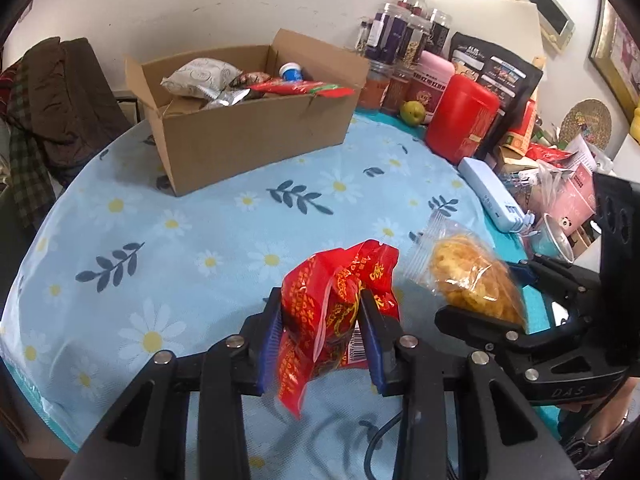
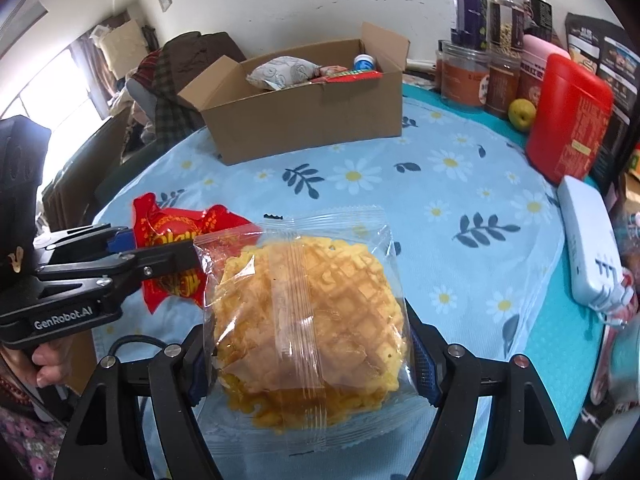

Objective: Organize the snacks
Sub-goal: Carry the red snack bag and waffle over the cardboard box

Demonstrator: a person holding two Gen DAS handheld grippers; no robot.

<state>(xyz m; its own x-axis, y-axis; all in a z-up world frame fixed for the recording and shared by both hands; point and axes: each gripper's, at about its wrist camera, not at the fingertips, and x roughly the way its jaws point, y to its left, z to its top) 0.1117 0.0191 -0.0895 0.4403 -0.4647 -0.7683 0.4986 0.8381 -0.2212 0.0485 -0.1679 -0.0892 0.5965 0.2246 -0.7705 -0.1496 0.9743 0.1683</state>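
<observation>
A crinkled red snack packet (image 1: 340, 280) hangs just above the daisy tablecloth (image 1: 200, 220), with my left gripper (image 1: 320, 300) shut on it. To its right, my right gripper (image 1: 496, 292) is shut on a clear-wrapped yellow waffle pastry (image 1: 472, 276). In the right wrist view the pastry (image 2: 308, 320) fills the space between the blue pads of the right gripper (image 2: 306, 332), and the left gripper (image 2: 160, 246) holds the red packet (image 2: 172, 224) at the left. An open cardboard box (image 1: 248, 136) with several snacks inside stands at the table's far side.
Jars (image 1: 400, 32), a red canister (image 1: 460, 120), a dark pouch (image 1: 496, 68), a green fruit (image 1: 414, 112) and a white power strip (image 1: 492, 196) crowd the right edge. Clothes (image 1: 60, 92) lie piled on a chair beyond the left edge. A hand (image 2: 48, 360) grips the left tool.
</observation>
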